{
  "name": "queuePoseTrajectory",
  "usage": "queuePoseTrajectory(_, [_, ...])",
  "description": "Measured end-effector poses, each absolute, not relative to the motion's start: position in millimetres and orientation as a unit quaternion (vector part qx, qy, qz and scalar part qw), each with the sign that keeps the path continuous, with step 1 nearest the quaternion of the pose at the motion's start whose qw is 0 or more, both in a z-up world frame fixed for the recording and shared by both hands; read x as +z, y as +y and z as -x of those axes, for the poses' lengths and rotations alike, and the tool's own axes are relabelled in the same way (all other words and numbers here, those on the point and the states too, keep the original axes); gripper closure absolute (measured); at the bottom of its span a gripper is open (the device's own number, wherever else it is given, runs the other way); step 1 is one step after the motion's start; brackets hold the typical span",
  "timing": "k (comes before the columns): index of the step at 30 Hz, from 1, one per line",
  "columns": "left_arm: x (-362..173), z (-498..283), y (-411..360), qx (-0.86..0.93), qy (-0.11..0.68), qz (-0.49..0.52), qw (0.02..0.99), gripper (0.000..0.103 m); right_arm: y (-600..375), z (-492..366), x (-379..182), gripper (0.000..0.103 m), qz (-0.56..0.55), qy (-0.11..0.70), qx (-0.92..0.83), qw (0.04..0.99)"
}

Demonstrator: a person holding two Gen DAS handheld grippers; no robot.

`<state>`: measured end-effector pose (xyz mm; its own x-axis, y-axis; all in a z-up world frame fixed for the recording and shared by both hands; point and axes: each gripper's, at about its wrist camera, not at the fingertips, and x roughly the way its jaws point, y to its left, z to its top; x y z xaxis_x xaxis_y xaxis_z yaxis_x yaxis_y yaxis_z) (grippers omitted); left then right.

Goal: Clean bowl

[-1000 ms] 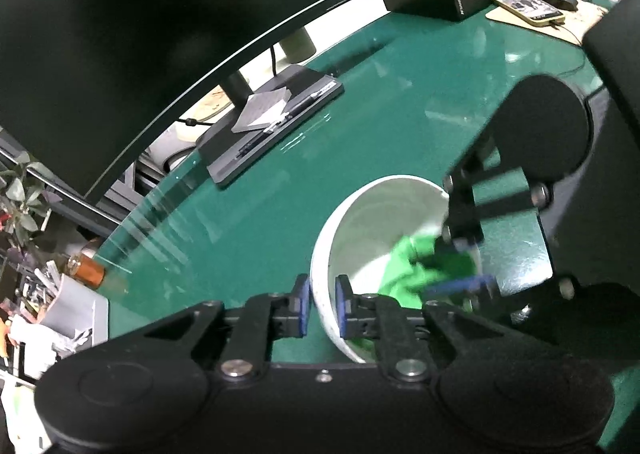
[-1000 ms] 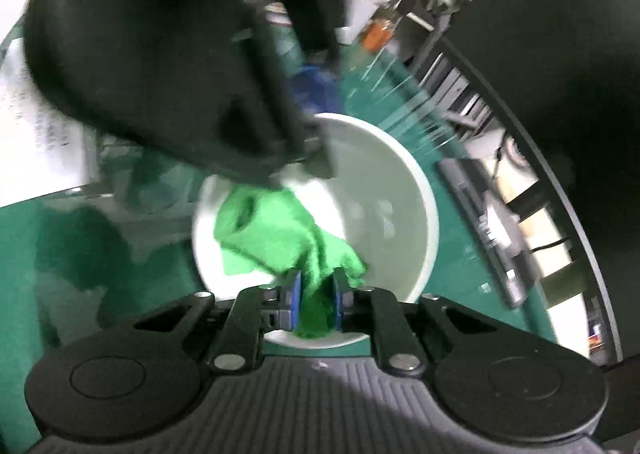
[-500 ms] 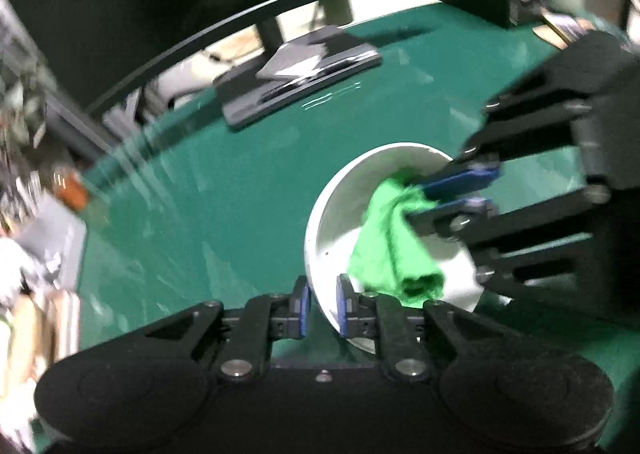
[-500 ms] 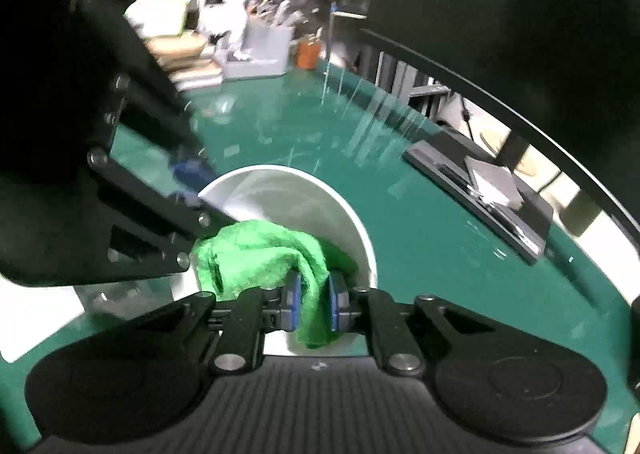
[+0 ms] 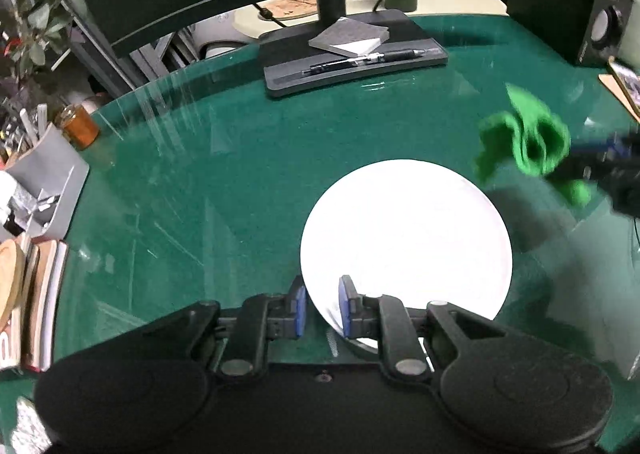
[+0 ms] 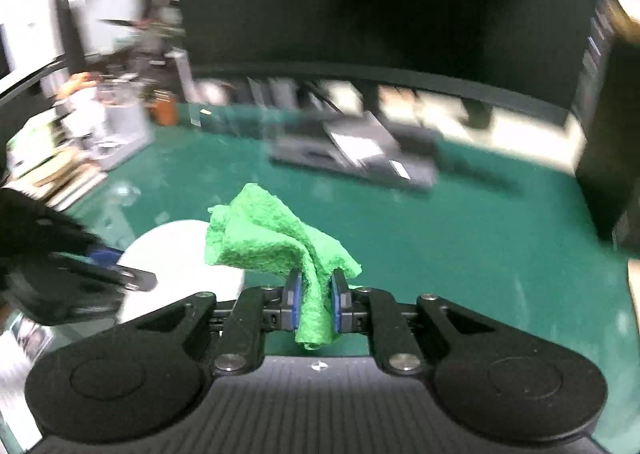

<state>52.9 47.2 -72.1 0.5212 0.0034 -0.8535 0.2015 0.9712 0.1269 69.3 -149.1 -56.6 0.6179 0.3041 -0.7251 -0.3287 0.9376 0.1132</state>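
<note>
Lifted clear of the white bowl (image 5: 406, 238) since the earlier frames, the green cloth (image 6: 280, 242) now hangs bunched in the right gripper (image 6: 314, 296), whose jaws pinch it narrowly; it floats beyond the bowl's right rim, above the green surface (image 5: 248, 174). On the left gripper (image 5: 322, 304), the jaws straddle the bowl's near rim and have just been opening slightly, though contact is hard to judge. Farther out from those jaws sit a dark monitor stand (image 5: 352, 54) carrying a pen and, off to the left, an amber jar (image 5: 76, 126).
</note>
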Motion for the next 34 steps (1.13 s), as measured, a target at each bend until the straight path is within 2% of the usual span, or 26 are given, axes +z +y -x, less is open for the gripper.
queuePoseTrajectory(2, [-67,-49,50,-0.053,0.48,-0.098,0.87,0.073,-152,-69,-66,0.089,0.007,0.422,0.158,0.893])
queuePoseTrajectory(3, [-64,-46,51,-0.05,0.476,-0.095,0.873,0.063,-153,-68,-72,0.088,0.002,0.434,0.153,0.888])
queuePoseTrajectory(5, [-53,-38,56,-0.045,0.464,-0.082,0.881,0.052,-154,-67,-83,0.074,-0.007,0.455,0.142,0.879])
queuePoseTrajectory(7, [-44,-33,60,-0.039,0.452,-0.076,0.888,0.035,-153,-65,-85,0.062,-0.019,0.464,0.14,0.874])
queuePoseTrajectory(8, [-39,-31,60,-0.037,0.446,-0.075,0.891,0.028,-152,-62,-82,0.051,-0.019,0.462,0.137,0.876])
queuePoseTrajectory(9, [-36,-29,60,-0.035,0.44,-0.075,0.894,0.017,-151,-60,-79,0.044,-0.019,0.46,0.134,0.877])
queuePoseTrajectory(10, [-30,-25,60,-0.033,0.432,-0.073,0.898,0.011,-149,-57,-75,0.03,-0.019,0.459,0.131,0.879])
queuePoseTrajectory(11, [-24,-21,60,-0.031,0.424,-0.072,0.902,0.009,-149,-54,-69,0.022,-0.019,0.457,0.123,0.881])
queuePoseTrajectory(13, [-17,-17,60,-0.033,0.415,-0.069,0.907,0.0,-148,-47,-57,0.018,-0.02,0.448,0.11,0.887])
queuePoseTrajectory(15, [-11,-12,58,-0.035,0.409,-0.067,0.909,0.0,-147,-39,-45,0.012,-0.02,0.449,0.087,0.889])
queuePoseTrajectory(16, [-7,-11,56,-0.033,0.413,-0.063,0.908,0.0,-146,-36,-42,0.004,-0.021,0.456,0.073,0.887])
queuePoseTrajectory(17, [-4,-10,55,-0.031,0.417,-0.059,0.906,0.0,-146,-34,-38,0.0,-0.023,0.461,0.061,0.885])
queuePoseTrajectory(24, [14,6,42,-0.036,0.432,-0.045,0.9,0.0,-140,-12,-24,0.0,0.013,0.487,-0.008,0.873])
queuePoseTrajectory(30, [14,5,35,-0.013,0.451,-0.018,0.892,0.0,-143,5,-23,0.0,0.006,0.492,0.002,0.871])
queuePoseTrajectory(34, [16,12,26,-0.006,0.449,-0.036,0.893,0.0,-140,5,-21,0.0,0.014,0.497,0.018,0.867])
